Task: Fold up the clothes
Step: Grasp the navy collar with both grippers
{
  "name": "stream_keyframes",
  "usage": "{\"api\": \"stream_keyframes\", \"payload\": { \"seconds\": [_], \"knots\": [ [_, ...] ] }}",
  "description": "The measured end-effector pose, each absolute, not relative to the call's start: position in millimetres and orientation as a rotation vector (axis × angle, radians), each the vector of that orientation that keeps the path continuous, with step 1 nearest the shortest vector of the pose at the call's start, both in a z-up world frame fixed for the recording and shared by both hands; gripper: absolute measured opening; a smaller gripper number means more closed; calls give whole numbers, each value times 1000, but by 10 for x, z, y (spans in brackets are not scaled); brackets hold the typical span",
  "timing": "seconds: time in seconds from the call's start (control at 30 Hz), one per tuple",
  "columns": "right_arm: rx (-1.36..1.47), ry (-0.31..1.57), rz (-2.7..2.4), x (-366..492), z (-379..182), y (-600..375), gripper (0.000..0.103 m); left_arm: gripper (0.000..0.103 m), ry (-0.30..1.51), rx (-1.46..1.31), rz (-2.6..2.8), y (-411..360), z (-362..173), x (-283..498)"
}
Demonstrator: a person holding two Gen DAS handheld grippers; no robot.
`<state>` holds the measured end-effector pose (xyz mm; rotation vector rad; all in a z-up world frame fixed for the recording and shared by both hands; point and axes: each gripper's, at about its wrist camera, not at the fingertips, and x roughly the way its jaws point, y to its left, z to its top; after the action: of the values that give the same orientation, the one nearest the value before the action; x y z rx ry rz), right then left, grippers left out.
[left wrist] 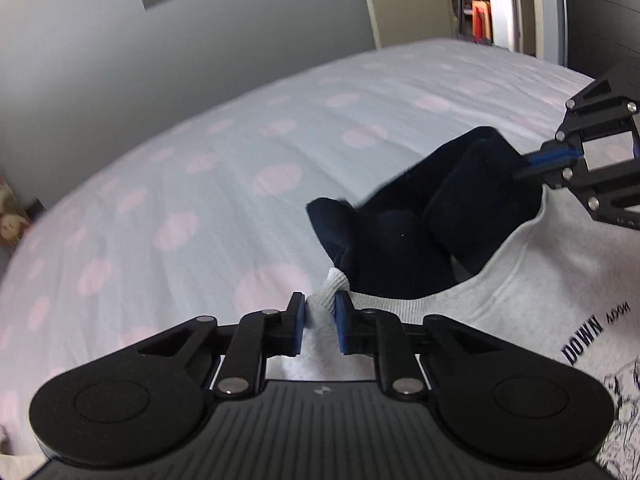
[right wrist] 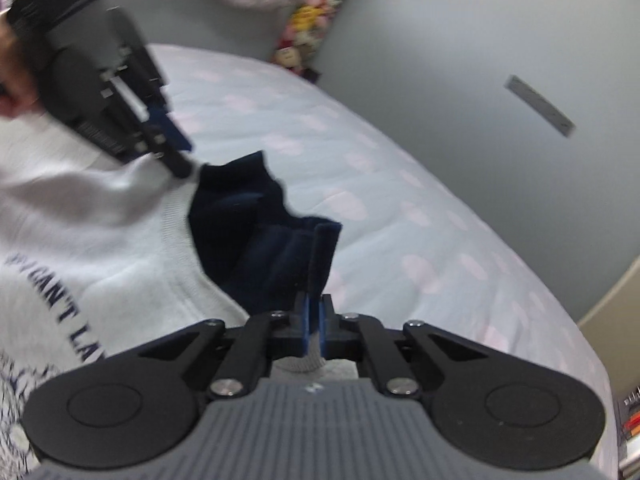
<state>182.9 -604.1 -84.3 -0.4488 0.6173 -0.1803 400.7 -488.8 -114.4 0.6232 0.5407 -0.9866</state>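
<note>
A light grey sweatshirt (left wrist: 540,280) (right wrist: 80,208) with dark printed lettering hangs over the bed, its navy inner lining (left wrist: 400,248) (right wrist: 248,240) showing through the neck opening. My left gripper (left wrist: 320,326) is shut on the grey ribbed neckline at one side; in the right wrist view it (right wrist: 182,166) shows at upper left, blurred. My right gripper (right wrist: 315,326) is shut on the neckline at the other side, with a navy fold standing up between its pads. The left wrist view shows it (left wrist: 528,164) at the right edge, pinching the navy cloth.
The bed (left wrist: 200,160) (right wrist: 420,200) has a pale blue sheet with pink spots. A grey wall stands behind it. A doorway with shelves (left wrist: 476,12) is at the far right. Stuffed toys (right wrist: 308,20) sit in the corner. A hand (right wrist: 12,92) holds the left gripper.
</note>
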Motion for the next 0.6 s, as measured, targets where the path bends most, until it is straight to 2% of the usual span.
{"api": "stream_keyframes", "payload": {
  "seconds": [0.13,0.27,0.6],
  "knots": [
    [-404,615,-239,1923,-772,-6116,3,13,516,630,-946,-4976,-1042,4012],
    [-372,667,-264,2133,-912,-6218,3,13,542,691,-899,-5128,-1261,4085],
    [-256,753,-267,2443,-1449,-6460,3,13,631,634,-918,-5100,-1670,4367]
  ]
}}
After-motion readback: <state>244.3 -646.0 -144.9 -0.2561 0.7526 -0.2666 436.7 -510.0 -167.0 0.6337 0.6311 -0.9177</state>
